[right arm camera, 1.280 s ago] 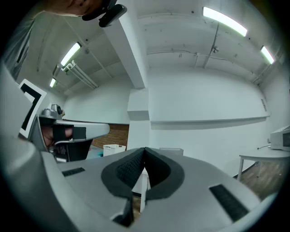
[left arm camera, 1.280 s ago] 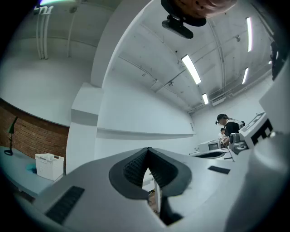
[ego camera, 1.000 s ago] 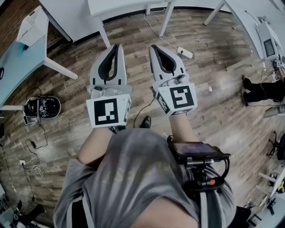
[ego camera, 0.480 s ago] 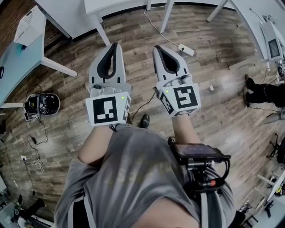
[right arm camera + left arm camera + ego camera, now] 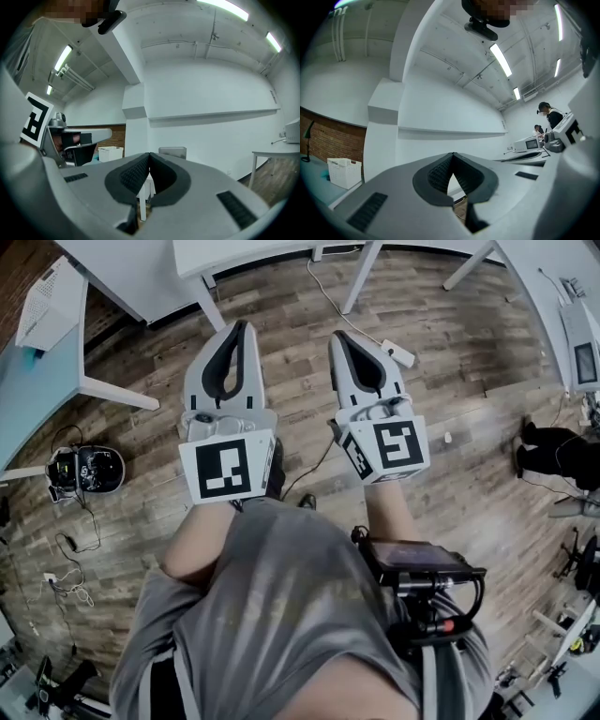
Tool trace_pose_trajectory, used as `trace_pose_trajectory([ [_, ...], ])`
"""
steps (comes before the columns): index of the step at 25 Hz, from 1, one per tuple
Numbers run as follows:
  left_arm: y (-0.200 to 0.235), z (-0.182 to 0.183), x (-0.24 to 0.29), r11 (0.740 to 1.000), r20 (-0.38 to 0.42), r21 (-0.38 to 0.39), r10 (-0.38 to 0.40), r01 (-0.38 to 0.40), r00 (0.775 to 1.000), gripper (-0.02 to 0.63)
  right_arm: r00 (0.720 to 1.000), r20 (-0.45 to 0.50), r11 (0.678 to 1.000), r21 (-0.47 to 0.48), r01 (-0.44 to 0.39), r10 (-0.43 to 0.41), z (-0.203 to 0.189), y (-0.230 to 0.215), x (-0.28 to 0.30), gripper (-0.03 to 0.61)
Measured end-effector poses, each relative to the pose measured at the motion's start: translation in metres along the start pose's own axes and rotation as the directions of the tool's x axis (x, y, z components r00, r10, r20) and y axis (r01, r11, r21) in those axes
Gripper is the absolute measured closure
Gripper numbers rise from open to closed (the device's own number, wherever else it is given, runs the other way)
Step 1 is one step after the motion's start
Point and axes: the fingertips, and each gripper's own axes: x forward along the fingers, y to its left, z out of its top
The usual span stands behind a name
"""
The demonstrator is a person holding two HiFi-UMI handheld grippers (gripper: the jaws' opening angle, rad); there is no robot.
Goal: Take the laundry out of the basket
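Holds left gripper (image 5: 241, 326) and right gripper (image 5: 336, 336) side by side over plank floor (image 5: 450, 381), both clamped tight, nothing between. Finds white slatted basket (image 5: 45, 304) far left, at teal table's (image 5: 28, 381) far end, well apart.

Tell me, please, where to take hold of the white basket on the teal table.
Probably its top rim, from above: the white basket stands upright on the teal table, and its thin wall suits a pinch.

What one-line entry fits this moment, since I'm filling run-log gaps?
left gripper: shut, empty | right gripper: shut, empty | white slotted plastic basket: on light-blue table | laundry: unseen
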Motion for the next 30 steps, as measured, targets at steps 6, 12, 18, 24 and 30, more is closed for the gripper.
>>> trace_pose_trajectory([
  [6, 0.04, 0.006, 0.056, 0.995, 0.064, 0.098, -0.007, 0.0, 0.998, 0.606, 1.0, 0.024, 1.0, -0.01, 0.002, -0.001, 0.009, -0.011, 0.077, 0.571],
  [12, 0.082, -0.001, 0.093, 0.995, 0.072, 0.096, -0.019, 0.012, 0.997, 0.606, 0.999, 0.035, 1.0, -0.027, -0.012, 0.013, 0.014, -0.006, 0.144, 0.571],
  [18, 0.113, -0.011, 0.124, 0.998, 0.071, 0.061, 0.0, -0.005, 0.997, 0.606, 1.0, 0.022, 0.999, -0.035, -0.017, 0.018, 0.013, -0.013, 0.184, 0.571],
  [24, 0.114, -0.021, 0.154, 0.998, 0.057, 0.064, -0.003, 0.0, 0.998, 0.606, 1.0, 0.024, 1.0, -0.029, -0.009, 0.01, 0.012, -0.036, 0.206, 0.571],
  [30, 0.112, -0.042, 0.2, 0.997, 0.021, 0.072, -0.008, 0.006, 1.0, 0.606, 1.0, 0.015, 1.0, -0.005, -0.006, 0.006, -0.002, -0.072, 0.237, 0.571],
])
